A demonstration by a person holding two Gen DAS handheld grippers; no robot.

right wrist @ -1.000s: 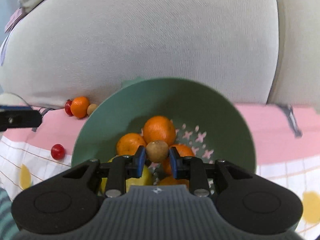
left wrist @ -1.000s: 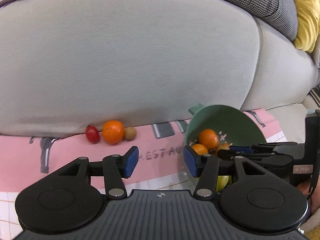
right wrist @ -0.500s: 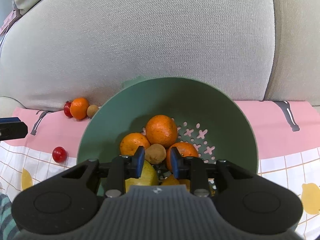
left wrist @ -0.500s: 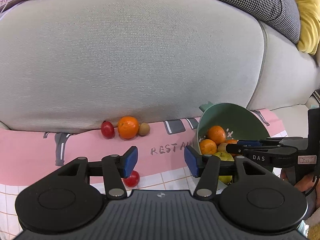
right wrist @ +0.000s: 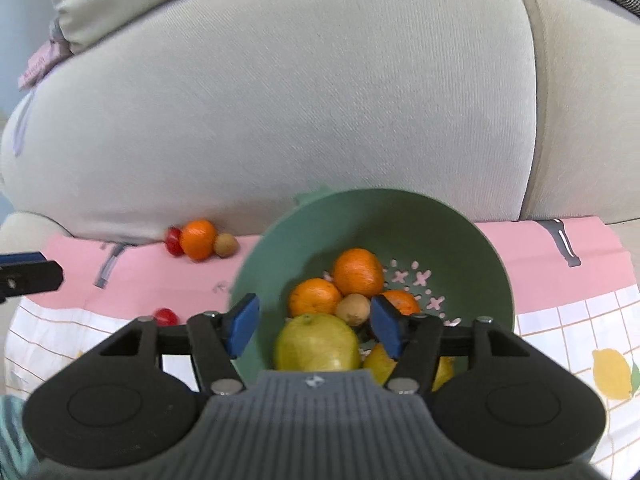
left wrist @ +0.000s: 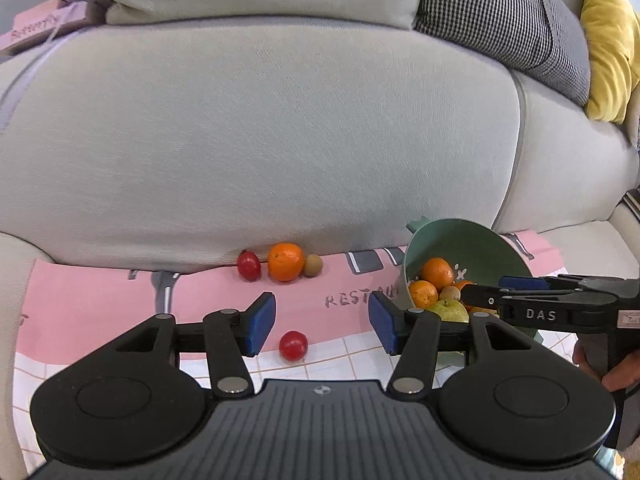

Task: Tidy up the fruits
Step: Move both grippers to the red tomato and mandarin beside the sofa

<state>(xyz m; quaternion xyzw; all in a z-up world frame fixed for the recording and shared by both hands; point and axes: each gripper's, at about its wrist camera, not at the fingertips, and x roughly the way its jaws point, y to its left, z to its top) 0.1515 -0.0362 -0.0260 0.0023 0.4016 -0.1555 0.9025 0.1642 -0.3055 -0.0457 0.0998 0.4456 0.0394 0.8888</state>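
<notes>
A grey sofa (left wrist: 280, 140) fills the room ahead, its seat covered by a cloth (left wrist: 100, 300) that is pink along the back edge and white-checked with lemon prints toward the front. A houndstooth cushion (left wrist: 500, 20) and a yellow cushion (left wrist: 608, 40) lean on the backrest at the right. The green bowl (right wrist: 440, 232) sits on the cloth near its back edge, holding three oranges, a brown fruit (right wrist: 353, 309), a green fruit (right wrist: 316, 342) and a lemon. At the cloth's back edge, against the backrest, lie a tomato (left wrist: 249, 265), an orange (left wrist: 285, 261) and a brown ball (left wrist: 313, 265) in a row, touching. Another tomato (left wrist: 293, 345) lies alone where pink meets check. The left gripper (left wrist: 322, 322) hangs wide open and empty above that tomato. The right gripper (right wrist: 314, 326) is also spread wide, holding nothing, over the bowl's near side.
</notes>
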